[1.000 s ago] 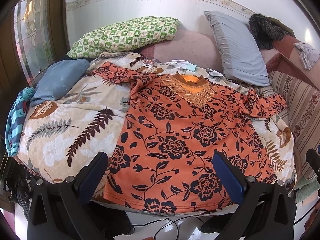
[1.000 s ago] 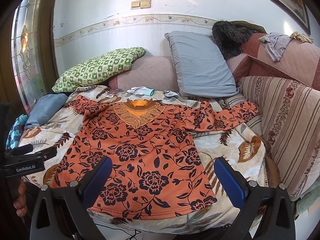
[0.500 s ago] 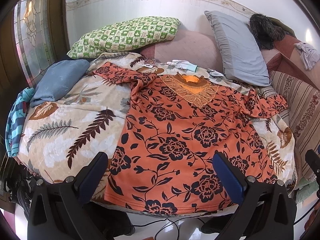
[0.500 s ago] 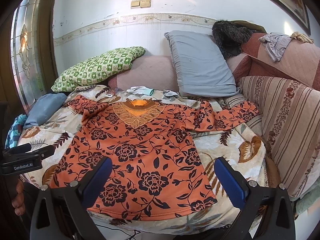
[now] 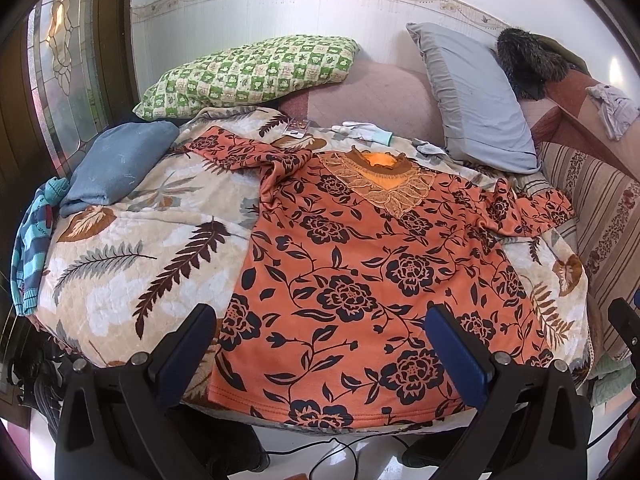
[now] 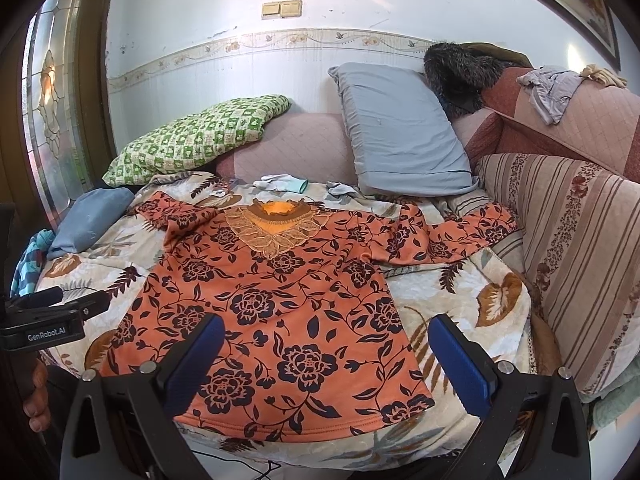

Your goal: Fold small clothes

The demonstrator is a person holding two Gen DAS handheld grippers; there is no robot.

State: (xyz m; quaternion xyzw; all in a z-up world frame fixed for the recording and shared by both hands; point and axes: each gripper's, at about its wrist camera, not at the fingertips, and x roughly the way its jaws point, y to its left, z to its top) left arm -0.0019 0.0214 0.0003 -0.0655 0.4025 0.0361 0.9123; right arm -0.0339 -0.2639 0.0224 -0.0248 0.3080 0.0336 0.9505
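An orange top with black flowers (image 5: 360, 272) (image 6: 276, 300) lies flat, front up, on a leaf-print blanket (image 5: 132, 248) (image 6: 460, 300), sleeves spread to both sides and hem toward me. Its lace neckline (image 5: 384, 184) points to the back. My left gripper (image 5: 324, 344) hovers open above the hem, nothing between its blue pads. My right gripper (image 6: 326, 352) is also open and empty over the lower part of the top. The left gripper's body (image 6: 48, 320) shows at the left edge of the right wrist view, with a hand (image 6: 36, 396) below it.
A green checked pillow (image 5: 248, 72) and a grey pillow (image 5: 476, 100) lean at the back. A folded blue cloth (image 5: 116, 164) and a striped teal garment (image 5: 32, 248) lie at the left. White gloves (image 5: 364, 130) sit behind the neckline. A striped sofa cushion (image 6: 568, 256) borders the right.
Both grippers have drifted slightly back from the bed; the top looks a little further off. Nothing was grasped or moved.
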